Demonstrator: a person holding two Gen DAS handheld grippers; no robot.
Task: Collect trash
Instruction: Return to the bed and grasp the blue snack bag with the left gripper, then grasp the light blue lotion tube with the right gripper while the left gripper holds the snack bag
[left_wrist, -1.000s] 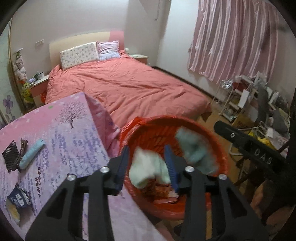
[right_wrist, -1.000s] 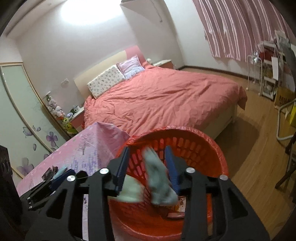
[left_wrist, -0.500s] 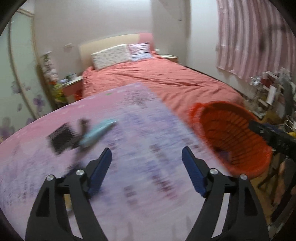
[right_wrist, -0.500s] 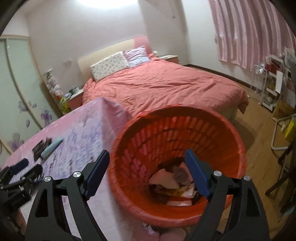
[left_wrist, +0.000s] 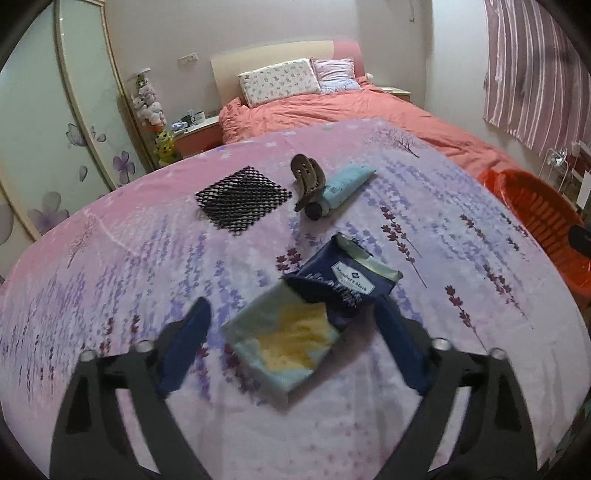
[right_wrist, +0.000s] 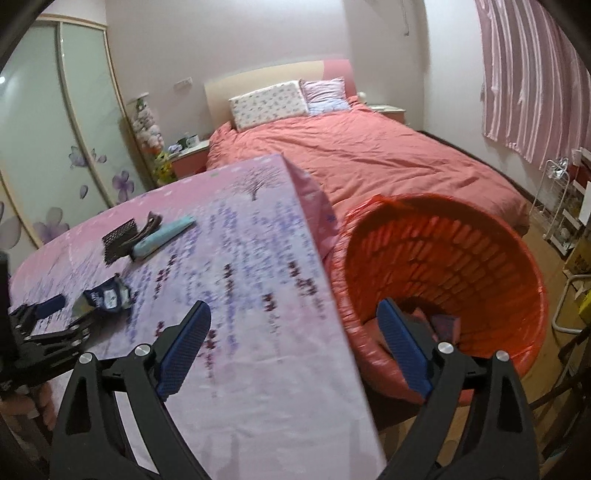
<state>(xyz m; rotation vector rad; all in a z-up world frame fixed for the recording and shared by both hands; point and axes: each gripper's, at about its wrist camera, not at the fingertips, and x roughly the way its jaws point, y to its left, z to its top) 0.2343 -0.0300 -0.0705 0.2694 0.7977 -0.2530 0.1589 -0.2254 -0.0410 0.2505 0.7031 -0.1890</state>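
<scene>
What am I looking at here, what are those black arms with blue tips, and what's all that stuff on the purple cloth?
There is no robot here: a person holds a pair of hand-held tongs in each hand, with a camera on each looking along the blue tips. One picture comes from the left tongs, the other from the right tongs.

Neither holds anything. The left tongs are closing, with a torn blue snack bag lying between the tips, not yet gripped. The right tongs are opening over the table edge beside the red basket, which already has trash inside.

On the flowered tablecloth also lie a black mesh piece, a brown hair clip and a light blue tube.
</scene>
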